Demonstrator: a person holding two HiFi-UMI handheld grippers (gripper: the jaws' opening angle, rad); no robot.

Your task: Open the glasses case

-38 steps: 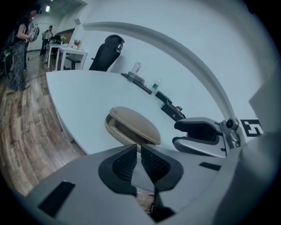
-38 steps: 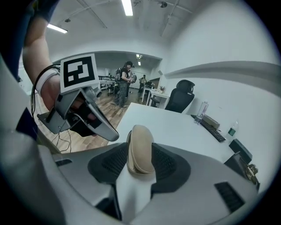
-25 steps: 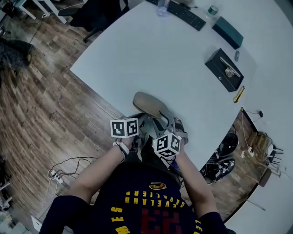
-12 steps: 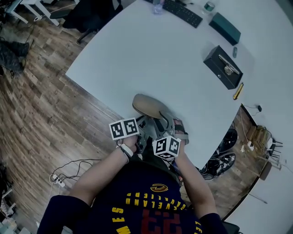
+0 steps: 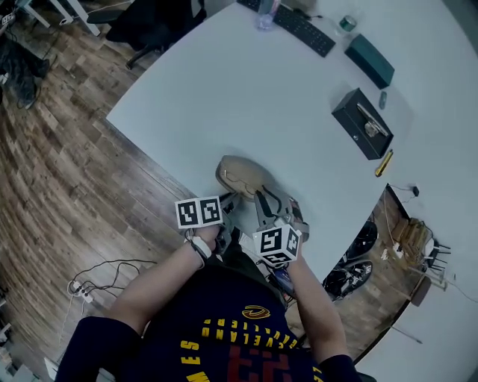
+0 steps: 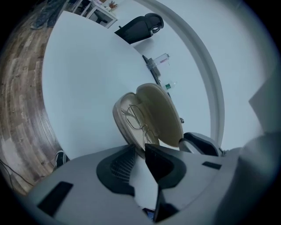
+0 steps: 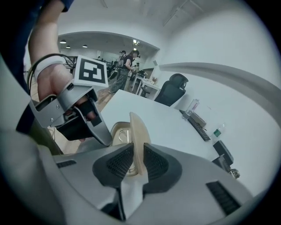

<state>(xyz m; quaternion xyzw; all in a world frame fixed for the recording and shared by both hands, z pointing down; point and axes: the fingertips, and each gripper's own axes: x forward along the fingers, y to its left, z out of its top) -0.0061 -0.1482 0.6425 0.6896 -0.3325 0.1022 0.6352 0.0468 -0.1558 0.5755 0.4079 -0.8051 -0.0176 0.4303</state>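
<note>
The beige glasses case (image 5: 237,173) lies near the front edge of the white table (image 5: 224,89). Its lid (image 6: 160,112) stands raised, and wire-framed glasses (image 6: 137,122) show in the base (image 6: 123,115). My right gripper (image 7: 137,160) has the lid's thin edge (image 7: 138,129) between its ribbed pads; its jaws are closing on it. My left gripper (image 6: 142,151) is pinched on the near rim of the base. In the head view the left gripper (image 5: 228,201) and right gripper (image 5: 265,203) sit side by side at the case's near end.
A black box (image 5: 363,123), a yellow pen (image 5: 384,163), a teal box (image 5: 370,51), a keyboard (image 5: 302,26) and a bottle (image 5: 267,11) lie far back on the table. A black office chair (image 6: 140,26) stands beyond it. Wooden floor with shoes (image 5: 351,261) lies below the table edge.
The case was closed and domed; now its lid is lifted and the glasses show. The right gripper has closed on the lid's edge and risen a little. The left gripper stayed at the base.
</note>
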